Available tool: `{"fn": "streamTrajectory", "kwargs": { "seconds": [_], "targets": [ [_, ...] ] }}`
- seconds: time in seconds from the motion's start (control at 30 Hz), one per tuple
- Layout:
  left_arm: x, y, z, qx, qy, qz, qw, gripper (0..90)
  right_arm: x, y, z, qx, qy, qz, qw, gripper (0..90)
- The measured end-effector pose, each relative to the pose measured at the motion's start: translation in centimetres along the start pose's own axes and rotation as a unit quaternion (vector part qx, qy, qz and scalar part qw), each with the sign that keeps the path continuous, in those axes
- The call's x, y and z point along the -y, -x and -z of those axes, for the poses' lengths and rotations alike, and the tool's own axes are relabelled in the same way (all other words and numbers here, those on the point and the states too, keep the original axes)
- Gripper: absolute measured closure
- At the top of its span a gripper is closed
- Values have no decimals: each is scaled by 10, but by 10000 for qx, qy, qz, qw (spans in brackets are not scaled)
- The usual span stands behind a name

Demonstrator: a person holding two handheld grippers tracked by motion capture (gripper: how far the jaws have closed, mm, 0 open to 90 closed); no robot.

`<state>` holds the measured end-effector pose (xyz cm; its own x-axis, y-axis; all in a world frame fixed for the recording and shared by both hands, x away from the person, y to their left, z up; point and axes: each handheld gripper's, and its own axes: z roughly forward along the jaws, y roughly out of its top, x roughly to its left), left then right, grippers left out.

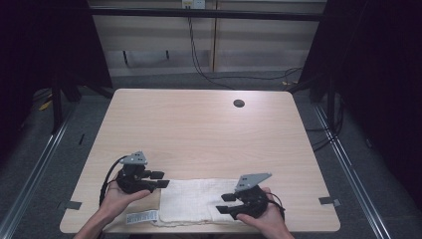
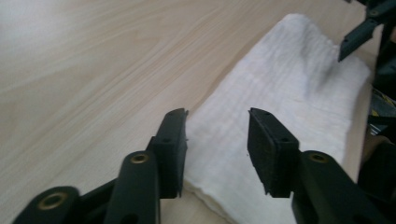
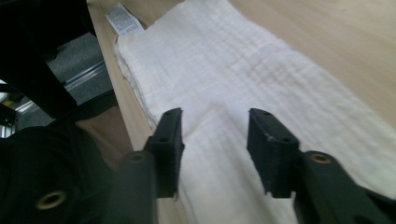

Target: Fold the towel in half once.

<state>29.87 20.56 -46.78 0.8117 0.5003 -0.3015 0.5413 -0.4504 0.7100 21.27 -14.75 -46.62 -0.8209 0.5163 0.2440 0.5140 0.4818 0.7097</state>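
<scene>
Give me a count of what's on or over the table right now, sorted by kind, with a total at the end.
White folded cloth, lying flat along the near edge, a label at its left corner: 1
Black grippers, left gripper and right gripper, both with jaws apart and nothing between them: 2
Hands holding them, left hand and right hand: 2
Total: 5

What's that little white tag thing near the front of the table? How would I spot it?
Start at the wooden table and go to its near edge, where a folded white cloth lies between the two hands. The tag sticks out of the cloth's corner nearest the person's left hand; it alone carries printed text.
</scene>
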Motion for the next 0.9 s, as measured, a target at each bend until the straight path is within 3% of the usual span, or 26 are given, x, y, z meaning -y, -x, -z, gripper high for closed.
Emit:
{"fn": "streamTrajectory", "kwargs": {
  "seconds": [0.1, 0.17, 0.23, 0.3, 0.4, 0.5, 0.67, 0.77, 0.83, 0.9],
  "targets": [
    [5, -2, -4, -86, -172, -49, 9998, 535, -1, -5, -13, -138, -70, 90, 9998, 547],
    [6, -6, -6, -92, -104, 27, 9999, 547, 2, -7, -19, -150, -160, 148, 9996, 541],
    [6, -10, -10, -131, -189, 12, 9997, 549, 6, -8, -22, -92, -275, 205, 9994, 533],
    [9, -12, -15, -77, -267, 1, 9996, 578, 10, -9, -24, -81, -383, 243, 9989, 524],
    [10, -9, -18, -157, -339, -45, 9993, 625, 14, -11, -27, -147, -532, 320, 9980, 515],
    [13, -7, -24, -279, -520, -172, 9981, 660, 17, -15, -28, -34, -502, 627, 9968, 538],
    [13, -5, -25, -214, -561, -218, 9980, 715, 21, -24, -29, 327, -447, 1031, 9931, 564],
    [13, -6, -26, -216, -570, -239, 9979, 755, 23, -27, -29, 459, -391, 1136, 9917, 576],
    [13, -5, -27, -201, -560, -174, 9981, 787, 23, -27, -29, 479, -392, 1112, 9919, 614],
    [12, -3, -29, -213, -538, -215, 9981, 837, 21, -25, -27, 557, -458, 1116, 9911, 766]
  ]
}}
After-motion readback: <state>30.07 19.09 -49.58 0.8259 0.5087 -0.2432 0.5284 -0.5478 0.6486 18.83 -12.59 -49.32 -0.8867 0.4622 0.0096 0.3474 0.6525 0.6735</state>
